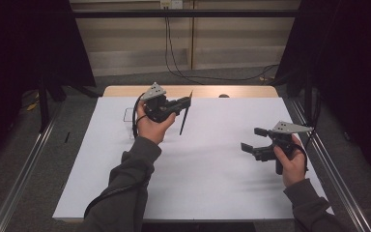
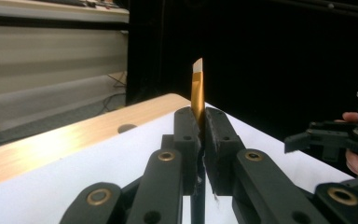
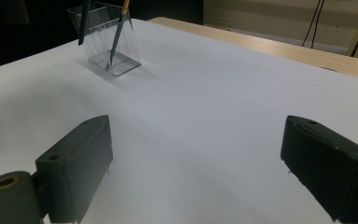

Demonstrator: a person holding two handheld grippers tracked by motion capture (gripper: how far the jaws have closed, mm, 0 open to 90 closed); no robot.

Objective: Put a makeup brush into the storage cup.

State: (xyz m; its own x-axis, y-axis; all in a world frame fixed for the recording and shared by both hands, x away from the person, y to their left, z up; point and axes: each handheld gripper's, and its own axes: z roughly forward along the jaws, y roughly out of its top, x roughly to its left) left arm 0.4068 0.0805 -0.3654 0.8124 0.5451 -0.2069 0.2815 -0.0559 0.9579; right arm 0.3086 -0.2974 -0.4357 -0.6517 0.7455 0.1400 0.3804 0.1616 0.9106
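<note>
The left gripper [image 1: 186, 102] holds a brush [image 1: 185, 116] above the far left of the surface [image 1: 212, 169], fingers clamped on it. Its long axis runs nearly upright, slightly tilted. The right gripper's [image 1: 252, 140] fingers stand wide, empty.

Counts, by kind:

Two grippers, one per hand: left gripper [image 1: 186, 102] over the table's [image 1: 212, 183] far left part, right gripper [image 1: 252, 140] near its right edge.

One clear holder [image 3: 106, 43] toward the far left corner.

Two thin sticks [image 3: 119, 32] stand in that holder.

One more thin stick [image 2: 197, 91], pinched between the left gripper's jaws.

One table.
</note>
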